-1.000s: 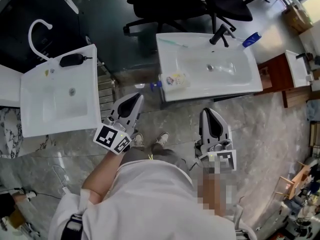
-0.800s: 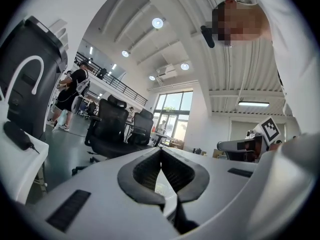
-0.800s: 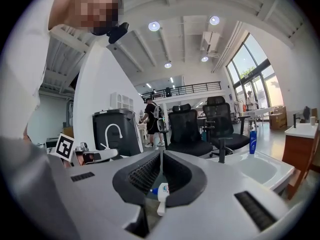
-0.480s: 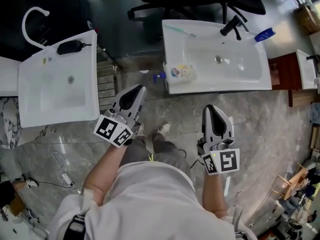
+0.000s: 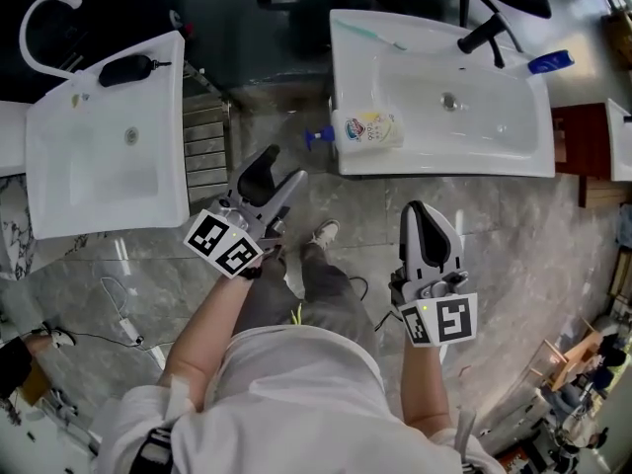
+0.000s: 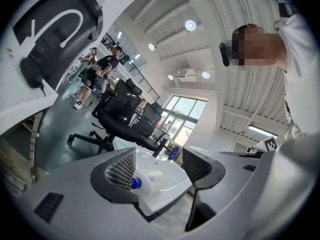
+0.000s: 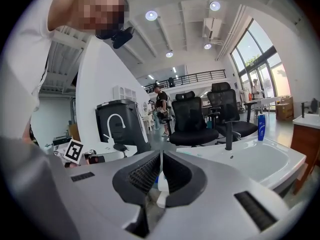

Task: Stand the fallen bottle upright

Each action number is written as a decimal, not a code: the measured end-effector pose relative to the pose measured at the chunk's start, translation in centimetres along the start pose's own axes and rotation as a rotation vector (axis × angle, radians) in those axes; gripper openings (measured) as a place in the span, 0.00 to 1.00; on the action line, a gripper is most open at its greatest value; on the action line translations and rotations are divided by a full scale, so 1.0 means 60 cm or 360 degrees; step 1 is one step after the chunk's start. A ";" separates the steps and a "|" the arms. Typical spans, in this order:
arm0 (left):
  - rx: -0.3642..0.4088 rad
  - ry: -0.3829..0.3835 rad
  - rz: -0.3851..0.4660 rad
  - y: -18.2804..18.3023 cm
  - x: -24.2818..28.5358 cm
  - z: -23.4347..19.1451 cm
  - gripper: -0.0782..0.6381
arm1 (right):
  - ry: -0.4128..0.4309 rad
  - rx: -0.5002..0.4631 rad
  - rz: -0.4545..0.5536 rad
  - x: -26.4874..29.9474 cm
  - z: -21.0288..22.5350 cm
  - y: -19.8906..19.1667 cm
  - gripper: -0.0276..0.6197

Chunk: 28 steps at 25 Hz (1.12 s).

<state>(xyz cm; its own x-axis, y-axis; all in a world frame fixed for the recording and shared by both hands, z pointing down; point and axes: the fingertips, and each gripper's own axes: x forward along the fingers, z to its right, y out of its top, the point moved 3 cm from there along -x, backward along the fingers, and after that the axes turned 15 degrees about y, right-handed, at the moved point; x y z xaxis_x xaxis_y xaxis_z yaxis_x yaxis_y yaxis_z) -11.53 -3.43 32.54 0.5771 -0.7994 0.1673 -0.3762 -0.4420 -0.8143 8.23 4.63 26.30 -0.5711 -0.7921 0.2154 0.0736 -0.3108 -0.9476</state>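
Observation:
The fallen bottle (image 5: 367, 128), pale with a printed label and a blue pump top, lies on its side on the left rim of the right-hand white sink (image 5: 444, 161). My left gripper (image 5: 279, 171) hovers over the floor short of that sink. It points toward the bottle, and its jaws are opening with nothing between them. In the left gripper view the bottle (image 6: 146, 178) shows well beyond the left gripper (image 6: 159, 160). My right gripper (image 5: 427, 215) is shut and empty, nearer to me and right of the bottle. Its pads meet in the right gripper view (image 7: 160, 156).
A black faucet (image 5: 486, 36), a toothbrush (image 5: 367, 35) and a blue bottle (image 5: 549, 62) sit along the right sink's far rim. A second white sink (image 5: 99, 200) stands to the left. Office chairs (image 7: 192, 116) stand behind, and grey stone floor lies below.
The left gripper's jaws have gone from shut to open. Both grippers have sunk a little, and the sinks have shifted in the head view.

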 end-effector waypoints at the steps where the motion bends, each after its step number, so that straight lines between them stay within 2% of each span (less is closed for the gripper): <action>1: -0.0025 0.0015 -0.0001 -0.006 0.005 -0.007 0.54 | 0.0002 0.0005 -0.0006 0.004 0.005 -0.005 0.11; 3: -0.0065 0.0035 -0.0010 -0.019 0.015 -0.020 0.60 | 0.0005 0.0014 -0.0014 0.011 0.015 -0.015 0.11; 6: -0.0122 0.0022 -0.0056 -0.045 0.029 -0.034 0.64 | 0.0011 0.0033 -0.0031 0.021 0.030 -0.034 0.11; 16: -0.0381 -0.0001 -0.0191 -0.135 0.072 -0.077 0.69 | 0.0068 0.0123 -0.0108 0.051 0.061 -0.111 0.11; 19: -0.0505 0.0017 -0.0175 -0.154 0.085 -0.097 0.69 | 0.0084 0.0148 -0.0115 0.059 0.070 -0.130 0.11; 22: -0.0580 0.0032 -0.0162 -0.170 0.098 -0.115 0.69 | 0.0097 0.0166 -0.0114 0.065 0.078 -0.143 0.11; 28: -0.0786 0.0011 -0.0116 -0.197 0.123 -0.125 0.69 | 0.0119 0.0215 -0.0114 0.076 0.098 -0.171 0.11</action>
<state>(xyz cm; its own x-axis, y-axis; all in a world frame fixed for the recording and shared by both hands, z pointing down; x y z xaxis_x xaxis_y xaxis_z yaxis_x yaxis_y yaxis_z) -8.29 -7.14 47.57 0.6103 -0.7613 0.2189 -0.6345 -0.6352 -0.4403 9.69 1.15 38.41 -0.6378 -0.7256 0.2581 0.1371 -0.4367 -0.8891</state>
